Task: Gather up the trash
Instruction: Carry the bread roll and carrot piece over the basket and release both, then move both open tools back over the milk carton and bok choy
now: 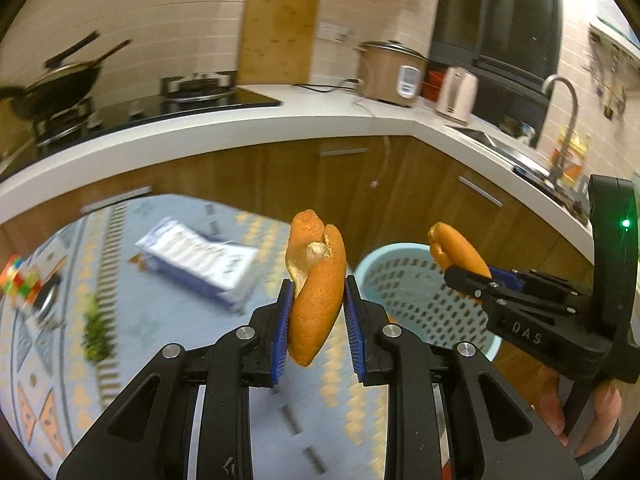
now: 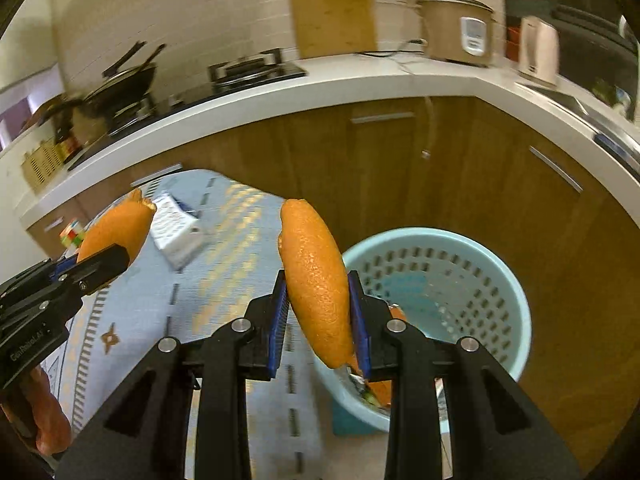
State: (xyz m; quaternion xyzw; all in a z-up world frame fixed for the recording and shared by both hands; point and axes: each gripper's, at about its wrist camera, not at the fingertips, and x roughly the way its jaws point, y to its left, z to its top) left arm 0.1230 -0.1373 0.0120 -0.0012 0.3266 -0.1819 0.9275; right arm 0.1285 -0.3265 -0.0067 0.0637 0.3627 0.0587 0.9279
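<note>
Left claw (image 1: pixel 316 312) gripping a curled orange peel (image 1: pixel 316 280) between its blue pads, upright, pith side showing. Right claw (image 2: pixel 318 312) clamped on a second orange peel (image 2: pixel 314 280), tilted, rind outward. Both held above the patterned floor mat (image 2: pixel 224 248), near a pale blue perforated basket (image 2: pixel 516 312) that stands against the brown cabinets. Basket contents: right wrist view shows scraps at the bottom, orange bits among them, otherwise hard to make out; left wrist view shows only the holed inner wall. Left view alone takes in a faucet (image 1: pixel 562 116), greens on the mat (image 1: pixel 96 336) and a fingertip (image 1: pixel 604 412) under the right claw's handle. Both views show a blue-and-white carton (image 1: pixel 200 264) lying on the mat, a colour cube (image 2: pixel 72 236), and the bench (image 2: pixel 360 80) with rice cooker (image 2: pixel 456 30), cutting board and wok.
</note>
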